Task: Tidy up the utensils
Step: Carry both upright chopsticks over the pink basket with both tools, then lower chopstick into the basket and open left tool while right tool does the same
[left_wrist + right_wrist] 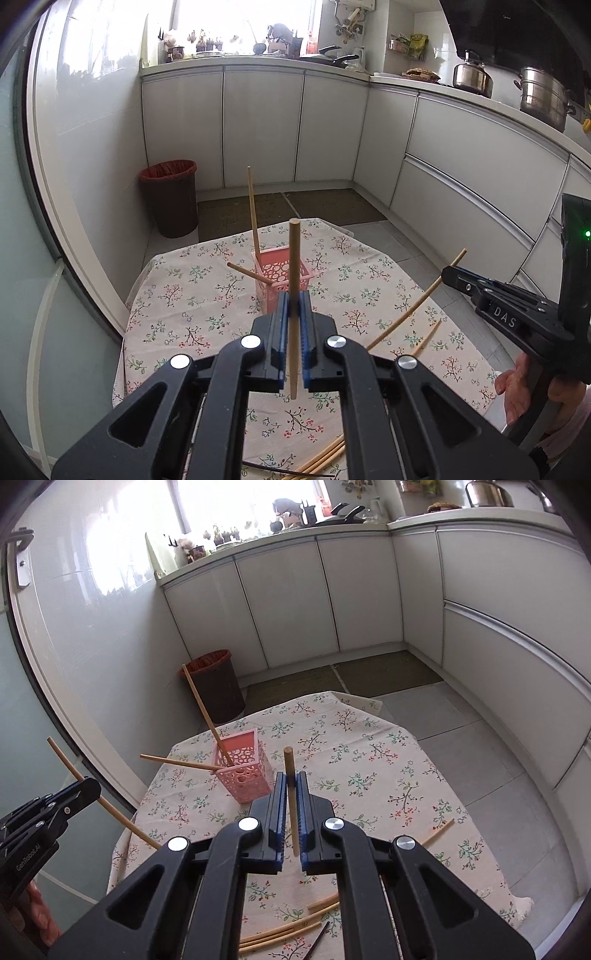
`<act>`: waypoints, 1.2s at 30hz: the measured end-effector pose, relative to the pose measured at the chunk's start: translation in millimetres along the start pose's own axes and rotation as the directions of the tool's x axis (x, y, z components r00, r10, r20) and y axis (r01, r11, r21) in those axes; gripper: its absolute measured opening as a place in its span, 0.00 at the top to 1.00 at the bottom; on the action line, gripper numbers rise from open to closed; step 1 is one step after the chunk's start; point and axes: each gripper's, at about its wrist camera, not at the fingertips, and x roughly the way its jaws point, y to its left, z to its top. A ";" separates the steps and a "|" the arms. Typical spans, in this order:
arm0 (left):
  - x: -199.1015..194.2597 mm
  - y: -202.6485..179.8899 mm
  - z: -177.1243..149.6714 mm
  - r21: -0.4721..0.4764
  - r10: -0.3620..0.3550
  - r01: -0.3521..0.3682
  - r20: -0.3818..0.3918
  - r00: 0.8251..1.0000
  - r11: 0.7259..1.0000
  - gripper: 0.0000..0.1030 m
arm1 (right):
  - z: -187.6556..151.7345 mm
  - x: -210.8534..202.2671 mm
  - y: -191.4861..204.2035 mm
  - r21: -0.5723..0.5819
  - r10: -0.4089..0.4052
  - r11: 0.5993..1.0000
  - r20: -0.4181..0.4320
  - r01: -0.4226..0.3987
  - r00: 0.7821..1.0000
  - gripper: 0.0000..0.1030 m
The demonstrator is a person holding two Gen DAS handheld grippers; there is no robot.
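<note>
Two chopsticks [210, 720] in basket [245, 775] on table [369, 760]; loose chopsticks [280, 930] nearer its front edge.

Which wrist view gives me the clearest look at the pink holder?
The right wrist view: the pink holder shows unblocked, with two chopsticks leaning in it. In the left wrist view the left gripper and its held chopstick cover part of the holder.

Floral-clothed table [369, 760] bearing pink perforated basket [245, 775] and loose chopsticks [280, 932] near its front edge.
</note>
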 end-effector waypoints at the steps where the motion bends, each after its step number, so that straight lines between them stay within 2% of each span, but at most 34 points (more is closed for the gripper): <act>1: -2.7 -0.2 1.4 -0.003 0.005 -0.004 0.014 1.000 1.000 0.95 | 0.8 -2.4 1.0 0.002 0.011 1.000 0.006 -0.011 1.000 0.95; 5: -16.1 3.0 10.7 -0.032 0.009 -0.007 0.072 0.997 0.999 0.95 | 8.7 -13.5 6.3 -0.002 0.040 0.999 0.047 -0.040 0.998 0.95; 13: -20.2 0.5 30.4 -0.056 0.003 0.003 0.114 0.993 0.998 0.95 | 30.8 -28.5 8.9 -0.009 0.079 0.997 0.099 -0.078 0.992 0.95; 27: 12.7 -7.4 113.2 -0.088 0.059 -0.039 0.244 0.968 0.995 0.95 | 105.0 -37.2 9.0 -0.045 0.085 0.996 0.241 -0.076 0.967 0.95; 32: 50.0 -7.6 120.6 -0.092 0.090 -0.070 0.231 0.969 0.993 0.95 | 125.3 -25.2 12.8 -0.052 0.098 0.995 0.276 -0.087 0.956 0.95; 36: 87.8 -1.4 104.7 -0.121 0.101 -0.082 0.156 0.983 0.989 0.94 | 129.4 -8.4 18.3 -0.056 0.114 0.993 0.277 -0.103 0.954 0.95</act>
